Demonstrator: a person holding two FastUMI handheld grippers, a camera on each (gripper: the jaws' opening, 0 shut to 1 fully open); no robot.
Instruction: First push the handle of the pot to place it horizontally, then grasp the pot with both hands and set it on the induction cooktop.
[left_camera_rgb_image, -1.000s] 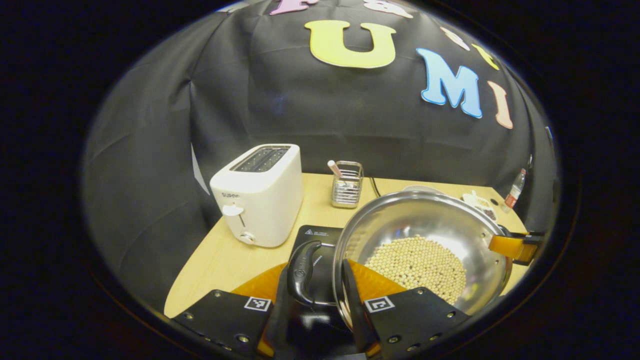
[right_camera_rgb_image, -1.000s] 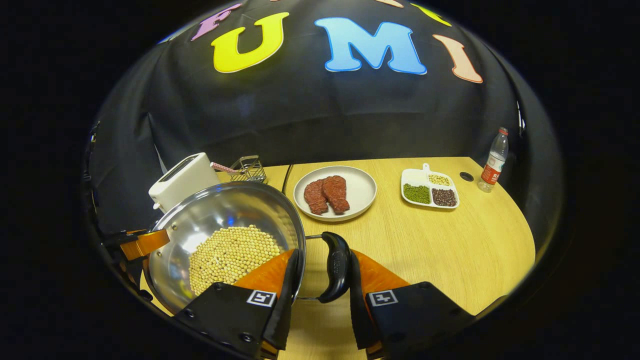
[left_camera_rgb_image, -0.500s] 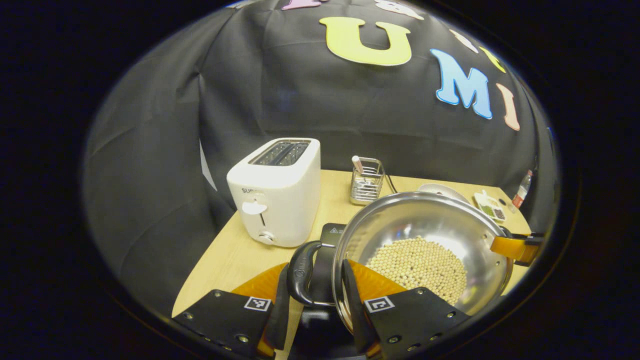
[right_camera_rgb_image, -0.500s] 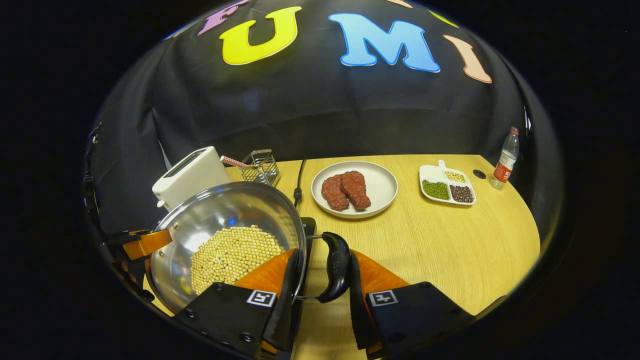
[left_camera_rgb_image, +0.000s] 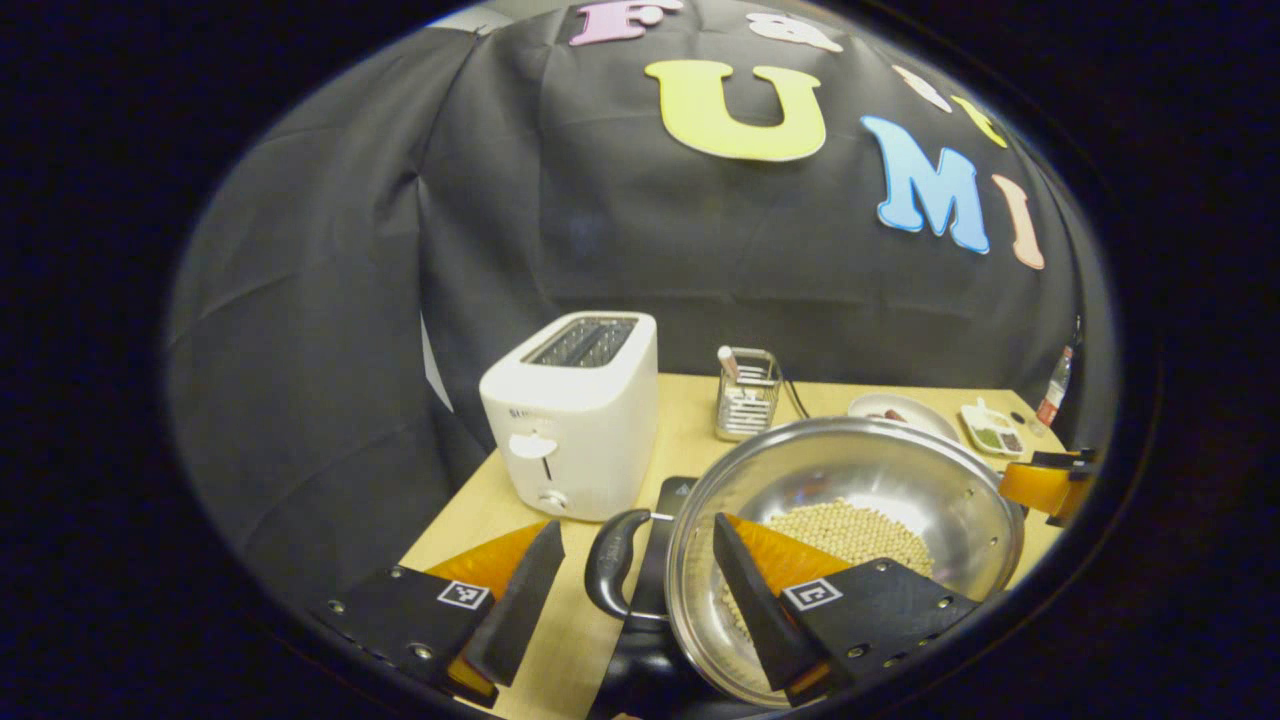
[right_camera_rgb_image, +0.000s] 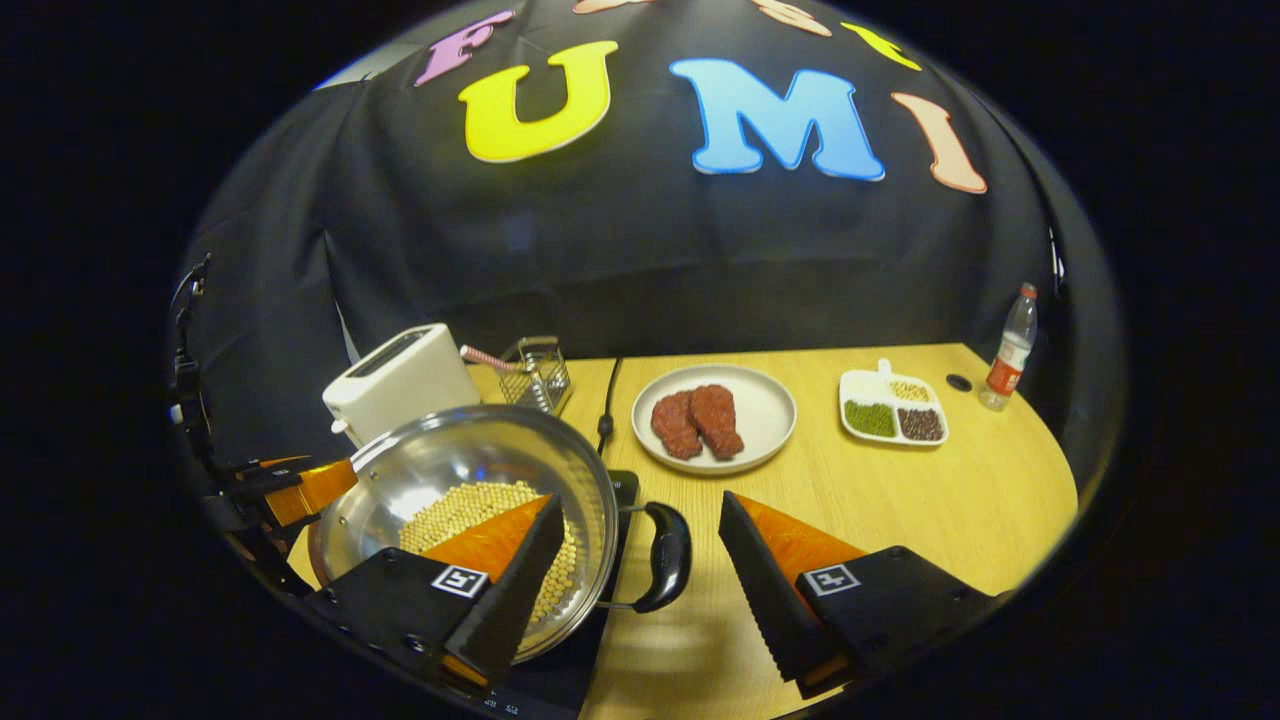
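Resting on cooktop (right_camera_rgb_image: 622, 492), pot (right_camera_rgb_image: 470, 520) handles between both parted grippers, untouched

We see a light wooden table with a rounded edge (right_camera_rgb_image: 900, 500) — its top evenly lit. Behind it hangs a creased black cloth wall (right_camera_rgb_image: 620, 260), closing the booth on the left side too (left_camera_rgb_image: 300, 330).

A white toaster (right_camera_rgb_image: 400, 381) stands far left, a wire rack (right_camera_rgb_image: 536, 373) just right of it. Plate (right_camera_rgb_image: 770, 425) with two meat pieces (right_camera_rgb_image: 698, 420) mid-table, tray (right_camera_rgb_image: 893, 405) of what look like beans, bottle (right_camera_rgb_image: 1010, 347) far right.
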